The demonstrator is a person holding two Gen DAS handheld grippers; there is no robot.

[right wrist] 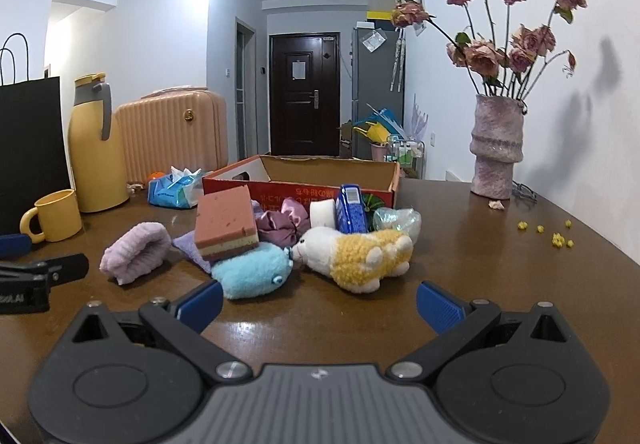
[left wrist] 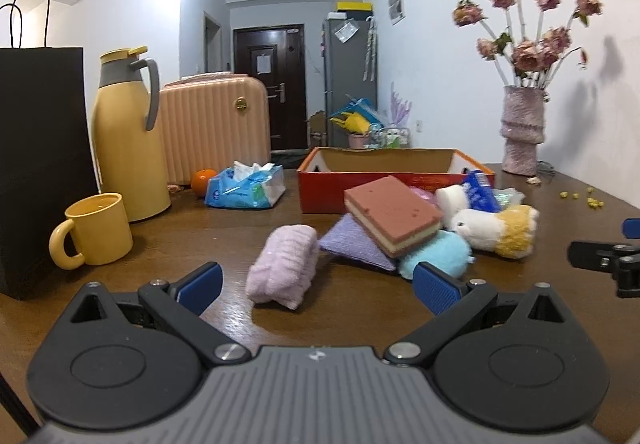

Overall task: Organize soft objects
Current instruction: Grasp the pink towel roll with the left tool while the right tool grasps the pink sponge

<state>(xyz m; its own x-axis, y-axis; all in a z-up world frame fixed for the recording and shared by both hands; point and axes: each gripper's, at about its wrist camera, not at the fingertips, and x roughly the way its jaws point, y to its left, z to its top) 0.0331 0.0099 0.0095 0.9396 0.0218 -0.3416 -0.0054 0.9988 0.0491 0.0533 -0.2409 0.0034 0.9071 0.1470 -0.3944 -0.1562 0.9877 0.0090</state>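
A pile of soft things lies on the brown table in front of an open red cardboard box [left wrist: 320,179] [right wrist: 224,179]. It holds a rolled lilac towel [left wrist: 282,268] [right wrist: 134,252], a pink and yellow sponge [left wrist: 394,215] [right wrist: 226,222], a purple cloth [left wrist: 352,244], a blue plush [left wrist: 436,252] [right wrist: 254,272] and a white and yellow plush [left wrist: 496,228] [right wrist: 356,252]. My left gripper [left wrist: 318,290] is open and empty just short of the towel. My right gripper [right wrist: 320,304] is open and empty just short of the plushes.
A yellow mug [left wrist: 96,232], yellow thermos [left wrist: 128,131], black paper bag [left wrist: 36,163], tissue pack [left wrist: 244,187] and orange [left wrist: 202,181] stand at the left. A pink vase of dried flowers [right wrist: 496,147] stands at the back right. Small yellow bits [right wrist: 556,238] lie at the right.
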